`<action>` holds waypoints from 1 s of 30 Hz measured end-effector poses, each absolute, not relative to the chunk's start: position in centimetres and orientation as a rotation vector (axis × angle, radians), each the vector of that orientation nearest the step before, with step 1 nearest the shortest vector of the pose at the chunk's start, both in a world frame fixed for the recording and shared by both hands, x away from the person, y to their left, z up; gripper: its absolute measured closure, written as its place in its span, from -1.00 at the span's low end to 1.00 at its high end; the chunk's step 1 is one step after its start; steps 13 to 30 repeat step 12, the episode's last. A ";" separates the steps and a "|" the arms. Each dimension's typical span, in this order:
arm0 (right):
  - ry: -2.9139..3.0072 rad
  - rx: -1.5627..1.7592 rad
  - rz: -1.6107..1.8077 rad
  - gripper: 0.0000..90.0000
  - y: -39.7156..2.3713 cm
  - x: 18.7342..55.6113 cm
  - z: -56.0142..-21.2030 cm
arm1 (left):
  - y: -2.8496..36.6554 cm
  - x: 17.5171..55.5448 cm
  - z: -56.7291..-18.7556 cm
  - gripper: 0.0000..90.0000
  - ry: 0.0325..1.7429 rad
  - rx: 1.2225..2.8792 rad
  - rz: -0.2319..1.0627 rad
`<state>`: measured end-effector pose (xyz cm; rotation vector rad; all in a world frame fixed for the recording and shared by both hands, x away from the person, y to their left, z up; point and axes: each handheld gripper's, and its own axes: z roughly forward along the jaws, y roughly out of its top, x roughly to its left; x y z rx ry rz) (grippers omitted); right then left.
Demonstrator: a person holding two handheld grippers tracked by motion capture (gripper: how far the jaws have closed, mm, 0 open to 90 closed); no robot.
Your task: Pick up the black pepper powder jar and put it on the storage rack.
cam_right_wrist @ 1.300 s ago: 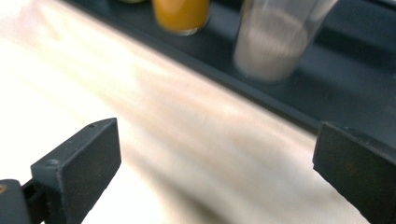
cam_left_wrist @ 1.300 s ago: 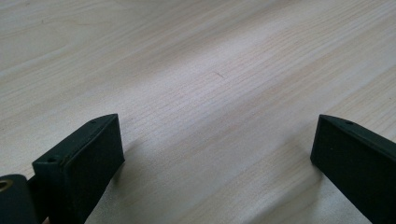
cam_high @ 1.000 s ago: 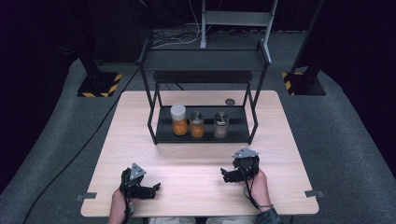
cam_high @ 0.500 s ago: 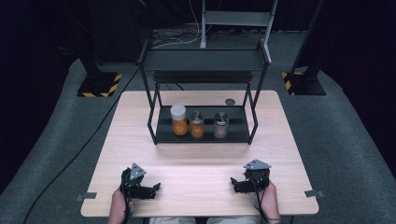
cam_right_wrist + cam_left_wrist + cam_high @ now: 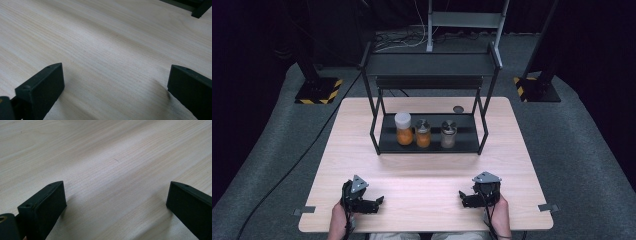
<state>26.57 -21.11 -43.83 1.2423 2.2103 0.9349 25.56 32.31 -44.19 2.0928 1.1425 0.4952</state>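
A dark room with grey carpet surrounds the pale wooden surface (image 5: 427, 170), on which a black metal two-tier rack (image 5: 430, 100) stands toward twelve o'clock. On the rack's lower shelf three jars sit upright in a row, close beside one another: a white-lidded glass jar of orange contents (image 5: 404, 128), a smaller metal-lidded jar of orange contents (image 5: 423, 133) and a metal-lidded jar of pale contents (image 5: 448, 134). A small round dark lid (image 5: 458, 109) lies on the surface behind the rack at about one o'clock. The left gripper (image 5: 373, 203) rests near seven o'clock and the right gripper (image 5: 465, 196) near five o'clock; each has its jaws spread wide over bare wood and holds nothing, as both gripper views confirm. By my reading the work has barely begun: no jar is touched and all stand well apart from the grippers. Against the frame a second earlier, the right gripper has drawn back toward the near edge and swung out to the right, while the left gripper and the jars have stayed put.
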 end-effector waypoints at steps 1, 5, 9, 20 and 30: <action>2.209 1.234 0.931 -1.00 -21.1 26.5 -43.8 | 32.3 25.6 -44.2 -0.95 1.143 2.093 0.495; 2.198 1.228 0.925 -1.00 -20.8 26.2 -43.9 | 32.3 25.6 -44.2 -0.95 1.148 2.090 0.498; 2.203 1.230 0.928 -1.00 -20.9 26.3 -43.9 | 32.3 25.5 -44.2 -0.96 1.149 2.090 0.499; 2.206 1.229 0.930 -1.00 -20.9 26.4 -43.9 | 32.3 25.5 -44.2 -0.95 1.151 2.089 0.500; 2.206 1.229 0.930 -1.00 -20.9 26.4 -43.9 | 32.3 25.5 -44.2 -0.95 1.151 2.089 0.500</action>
